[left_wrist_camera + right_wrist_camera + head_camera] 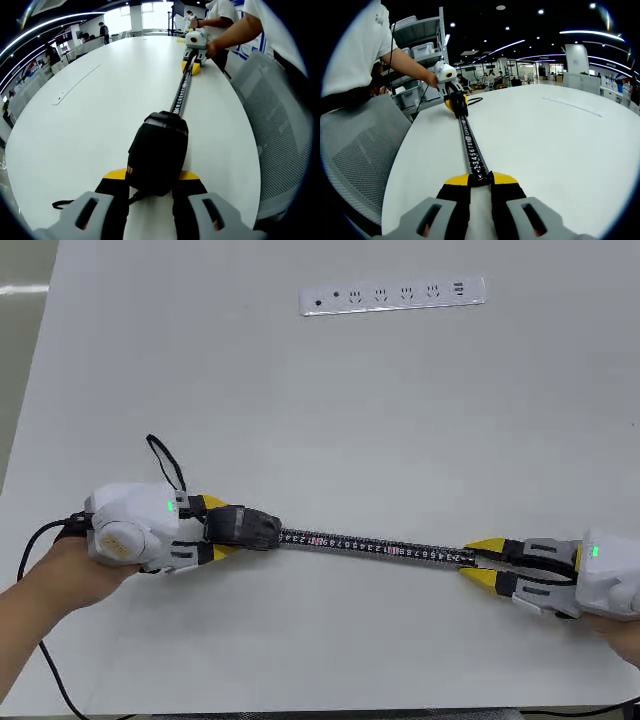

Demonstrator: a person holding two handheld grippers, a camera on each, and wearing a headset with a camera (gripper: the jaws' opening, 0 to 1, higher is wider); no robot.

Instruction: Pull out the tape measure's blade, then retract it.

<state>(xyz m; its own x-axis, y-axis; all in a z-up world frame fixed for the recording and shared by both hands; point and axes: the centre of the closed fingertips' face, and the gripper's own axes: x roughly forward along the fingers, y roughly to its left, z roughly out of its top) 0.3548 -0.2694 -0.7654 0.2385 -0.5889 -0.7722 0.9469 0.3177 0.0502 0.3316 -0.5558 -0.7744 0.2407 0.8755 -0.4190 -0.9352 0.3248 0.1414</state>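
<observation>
The black tape measure case (245, 527) lies on the white table, and my left gripper (222, 529) is shut on it. In the left gripper view the case (159, 151) sits between the yellow-tipped fingers (116, 176). Its black blade (375, 544) with white numbers stretches to the right across the table. My right gripper (482, 563) is shut on the blade's end. The right gripper view shows the blade (471, 150) running from its fingertips (455, 180) to the case (459, 107) and the left gripper (455, 106). A black wrist strap (166, 458) loops behind the left gripper.
A white power strip (392, 296) lies at the table's far side. The table's front edge (300, 712) runs close below both grippers. A grey mesh chair (360, 150) stands beside the table. Black cables (40, 640) trail from the left hand.
</observation>
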